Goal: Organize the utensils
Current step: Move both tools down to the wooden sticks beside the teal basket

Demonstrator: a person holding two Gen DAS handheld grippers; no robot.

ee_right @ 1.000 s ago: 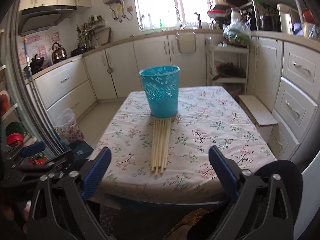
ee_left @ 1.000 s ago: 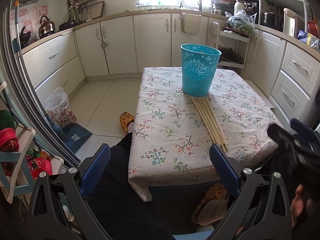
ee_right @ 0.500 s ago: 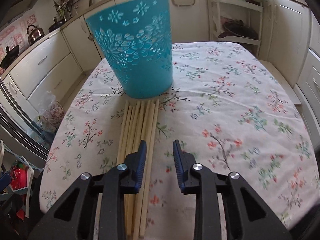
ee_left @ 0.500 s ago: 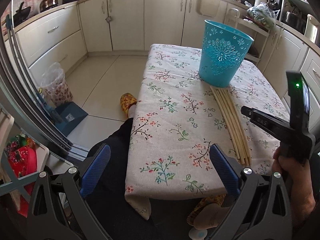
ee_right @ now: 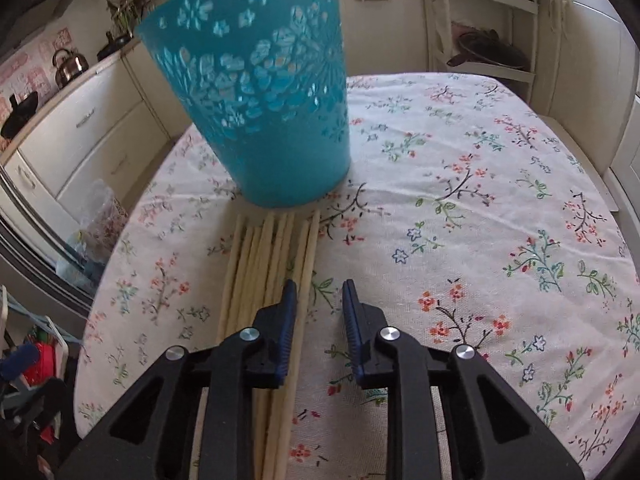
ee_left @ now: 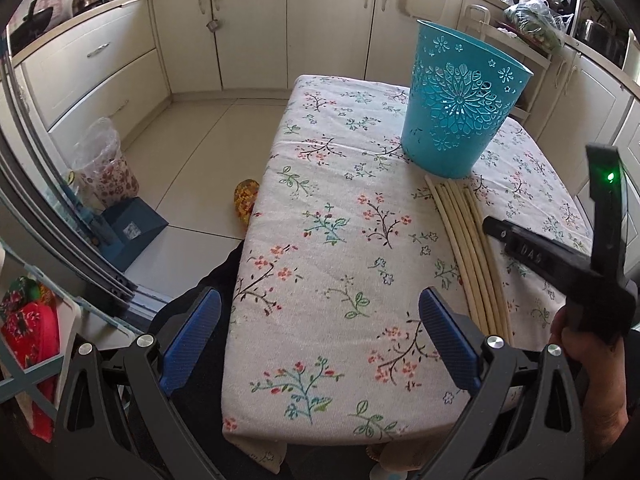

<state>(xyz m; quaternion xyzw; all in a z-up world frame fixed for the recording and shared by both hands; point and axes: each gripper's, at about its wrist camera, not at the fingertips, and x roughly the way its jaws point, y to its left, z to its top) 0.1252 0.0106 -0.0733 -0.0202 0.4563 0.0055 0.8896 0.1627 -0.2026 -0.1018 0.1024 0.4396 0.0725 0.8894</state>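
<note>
The chopsticks (ee_right: 272, 264) lie as a neat parallel bundle on the flowered tablecloth (ee_right: 480, 200), their far tips just short of the foot of the teal perforated basket (ee_right: 256, 92), which stands upright behind them — an arrangement that looks meant to let each stick be lifted and dropped straight into the container. The right gripper (ee_right: 318, 300) sits low over the near part of the bundle, jaws partly apart with a narrow gap; the rightmost stick passes between the pads, close against the left one, with bare cloth filling the rest of the gap, and nothing is clamped yet. That narrow opening seems chosen to take a single stick from the outer edge instead of raking several at once. Whether the pads (ee_right: 289, 312) already touch the cloth cannot be told. From the left wrist view the same bundle (ee_left: 468, 248) runs from the basket (ee_left: 460, 108) toward the table's near edge, with the right tool's black body crossing over it. The left gripper (ee_left: 320, 340) hangs off the table's near corner, jaws spread wide and empty — held back, probably so it stays out of the working arm's way until it is needed. The task appears to be at its start: all the sticks visible are on the cloth, and the basket's inside is hidden from both views.
</note>
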